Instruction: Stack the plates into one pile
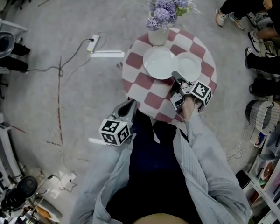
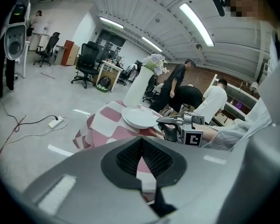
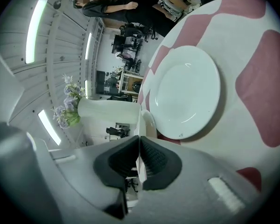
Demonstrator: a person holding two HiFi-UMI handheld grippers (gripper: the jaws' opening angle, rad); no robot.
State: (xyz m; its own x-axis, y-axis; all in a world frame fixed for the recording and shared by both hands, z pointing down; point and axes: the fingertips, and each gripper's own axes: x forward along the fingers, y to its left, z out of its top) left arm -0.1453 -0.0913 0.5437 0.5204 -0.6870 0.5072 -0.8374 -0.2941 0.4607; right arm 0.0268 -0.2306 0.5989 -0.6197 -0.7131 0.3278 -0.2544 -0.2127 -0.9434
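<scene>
Two white plates are on the round table (image 1: 140, 80) with its red-and-white checked cloth. My right gripper (image 1: 175, 73) is shut on the near rim of the left plate (image 1: 158, 62). That plate shows edge-on between the jaws in the right gripper view (image 3: 140, 120) and tilted off the cloth in the left gripper view (image 2: 139, 118). The other plate (image 1: 190, 66) lies flat just to the right (image 3: 186, 94). My left gripper (image 1: 129, 104) hangs off the table's near left edge, shut with nothing in it (image 2: 141, 143).
A white vase of purple flowers (image 1: 157, 31) stands at the table's far edge, close behind the held plate. A power strip with its cable (image 1: 92, 43) lies on the floor to the left. People's legs and shoes (image 1: 252, 41) and shelves are at the right.
</scene>
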